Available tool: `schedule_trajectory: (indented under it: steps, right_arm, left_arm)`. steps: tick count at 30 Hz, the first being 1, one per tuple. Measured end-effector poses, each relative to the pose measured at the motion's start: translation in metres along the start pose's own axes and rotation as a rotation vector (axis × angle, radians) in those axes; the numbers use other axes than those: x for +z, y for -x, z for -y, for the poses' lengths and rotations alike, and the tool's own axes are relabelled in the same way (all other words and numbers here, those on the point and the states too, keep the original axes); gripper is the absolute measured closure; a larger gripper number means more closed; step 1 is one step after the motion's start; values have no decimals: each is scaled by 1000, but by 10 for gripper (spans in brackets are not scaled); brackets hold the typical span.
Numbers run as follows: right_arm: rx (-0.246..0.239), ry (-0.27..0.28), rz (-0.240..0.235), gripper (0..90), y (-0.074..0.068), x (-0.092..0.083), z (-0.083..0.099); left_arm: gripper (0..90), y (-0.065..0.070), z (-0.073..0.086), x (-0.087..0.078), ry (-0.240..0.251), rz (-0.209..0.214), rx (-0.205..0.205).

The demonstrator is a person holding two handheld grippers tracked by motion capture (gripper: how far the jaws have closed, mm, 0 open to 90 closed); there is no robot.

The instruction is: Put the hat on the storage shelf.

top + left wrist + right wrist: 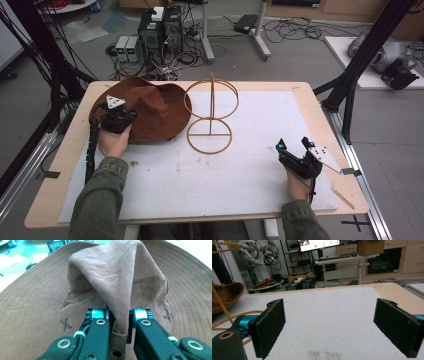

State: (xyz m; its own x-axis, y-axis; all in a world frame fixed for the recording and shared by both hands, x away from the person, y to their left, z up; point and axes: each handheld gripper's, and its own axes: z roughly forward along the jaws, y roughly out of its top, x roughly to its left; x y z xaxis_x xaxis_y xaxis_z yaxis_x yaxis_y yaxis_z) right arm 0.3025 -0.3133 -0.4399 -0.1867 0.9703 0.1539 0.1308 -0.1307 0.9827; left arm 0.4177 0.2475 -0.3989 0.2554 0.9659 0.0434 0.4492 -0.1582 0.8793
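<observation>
On the table's left part, beside the wire stand (210,116), the hat (152,107) lies on the white mat (250,165), its crown fold pinched between the closed jaws of the left gripper (119,315). It is judged light, soft and floppy: the suede-like crown buckles into a ridge where it is gripped, so the stitched brim would probably droop when lifted. Brown leather, ringed brim stitching and cross-laced seams are seen. The right gripper (294,145) is held with jaws spread wide over bare mat, grasping nothing.

One brown hat (150,107), one yellow wire stand (210,114), one white mat (225,170), one wooden table (320,125).
</observation>
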Motion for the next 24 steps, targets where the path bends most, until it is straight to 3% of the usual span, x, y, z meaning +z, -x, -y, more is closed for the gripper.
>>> schedule_trajectory:
  steps: [8, 14, 16, 18, 23, 24]
  right_arm:
    - [-2, 1, -3, 98, 0, 1, 0]
    - [-18, 1, -4, 98, 0, 2, 0]
    - [-8, -5, -8, 98, -2, 1, 0]
    - [-10, -3, -7, 98, -2, 1, 0]
    - [-8, -5, -7, 98, -2, 1, 0]
    - [-7, -1, -7, 98, -2, 1, 0]
  left_arm:
    - [875, -3, -4, -15, 63, -10, -12]
    - [875, -3, -8, -27, 124, 6, -30]
    - [875, -3, -11, -34, 160, -2, -45]
    - [875, -2, -12, -38, 173, -26, -34]
    - [875, -2, -14, -44, 199, -32, -39]
    - [875, -2, -15, -48, 226, -37, -56]
